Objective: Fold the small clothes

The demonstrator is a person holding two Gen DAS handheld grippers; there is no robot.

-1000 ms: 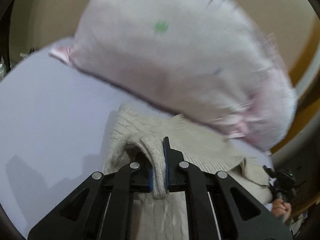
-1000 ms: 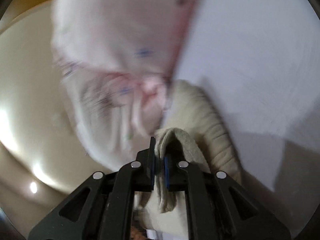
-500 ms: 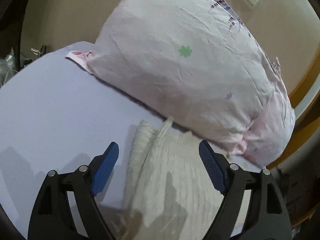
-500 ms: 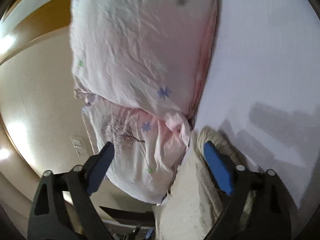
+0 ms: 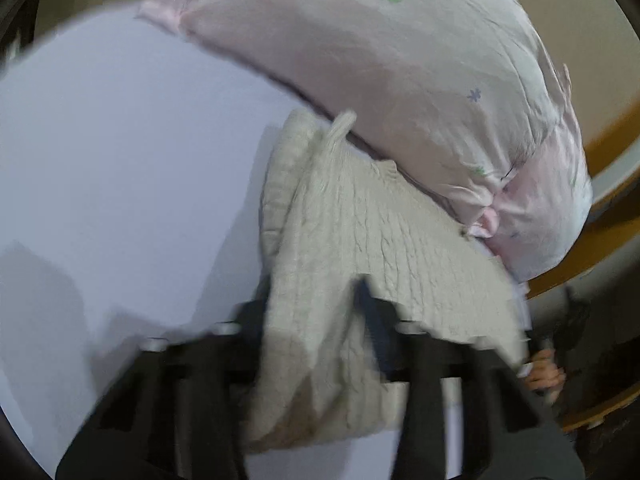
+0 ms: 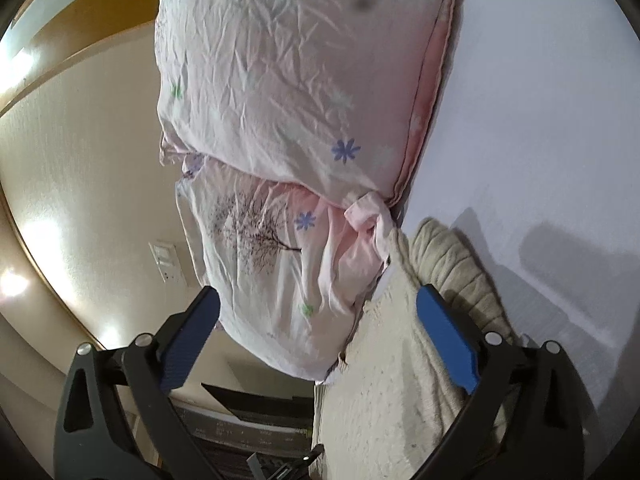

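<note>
A cream cable-knit garment (image 5: 360, 240) lies on the pale lavender sheet (image 5: 120, 160), its far edge against a pink pillow (image 5: 400, 72). In the blurred left wrist view my left gripper (image 5: 316, 328) has its two fingers on either side of a raised fold of the knit and much closer together than before. Whether the jaws are fully shut on it is hidden by blur. In the right wrist view my right gripper (image 6: 320, 336) is wide open and empty, above the garment's edge (image 6: 380, 380) beside the pillow's corner (image 6: 280, 100).
The pillow fills the far side of the bed in both views. Beyond it are a beige wall with a switch plate (image 6: 166, 260) and wooden trim (image 5: 608, 140). A hand on the other gripper's handle (image 5: 544, 376) shows at the right edge.
Both grippers let go of the knit and opened half a second ago. The left gripper has since dropped onto the garment and its fingers have closed in around a fold. The right stays open.
</note>
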